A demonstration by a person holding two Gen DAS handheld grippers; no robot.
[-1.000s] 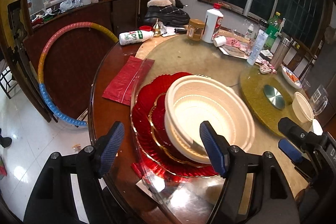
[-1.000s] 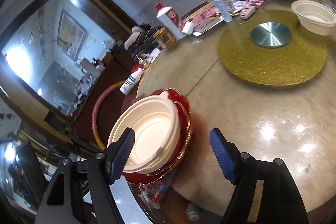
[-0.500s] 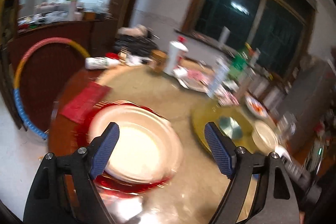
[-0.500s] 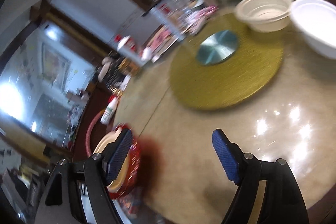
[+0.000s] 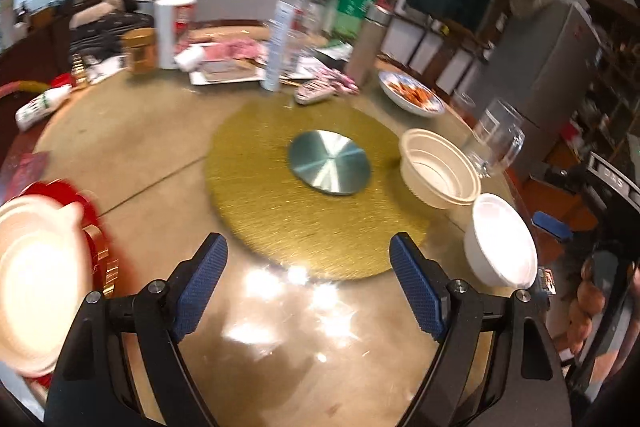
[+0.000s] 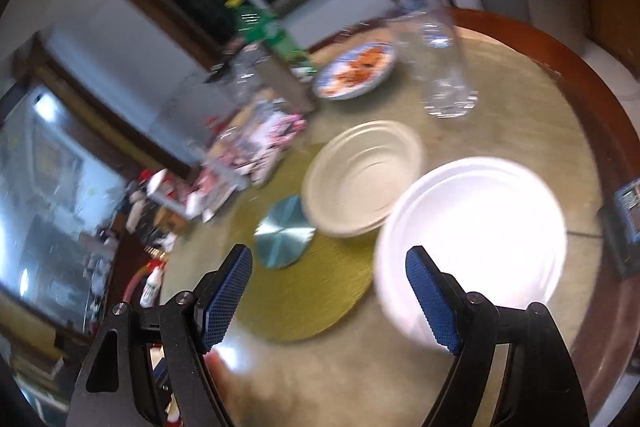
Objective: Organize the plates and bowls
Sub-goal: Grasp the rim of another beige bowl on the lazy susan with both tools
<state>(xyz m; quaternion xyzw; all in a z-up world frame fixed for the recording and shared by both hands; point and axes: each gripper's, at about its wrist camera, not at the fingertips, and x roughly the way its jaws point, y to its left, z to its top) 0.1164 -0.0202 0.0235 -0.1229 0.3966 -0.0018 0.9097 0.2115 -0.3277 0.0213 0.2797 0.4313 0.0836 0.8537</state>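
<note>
Left gripper [image 5: 308,281] and right gripper [image 6: 330,293] hovering over table [image 5: 160,163], jaws spread wide, grasping nothing; white bowl [image 6: 476,235] sitting beside right fingertip.

Both wrist cameras look steeply down over the tabletop [image 5: 152,147] from close above. They share the gold mat [image 5: 280,211] [image 6: 320,291], beige bowl [image 5: 438,169] [image 6: 360,179] and white bowl [image 5: 502,239] [image 6: 476,227].

Left gripper [image 5: 308,265] and right gripper [image 6: 330,277] gape wide (both empty), angled downward.
</note>
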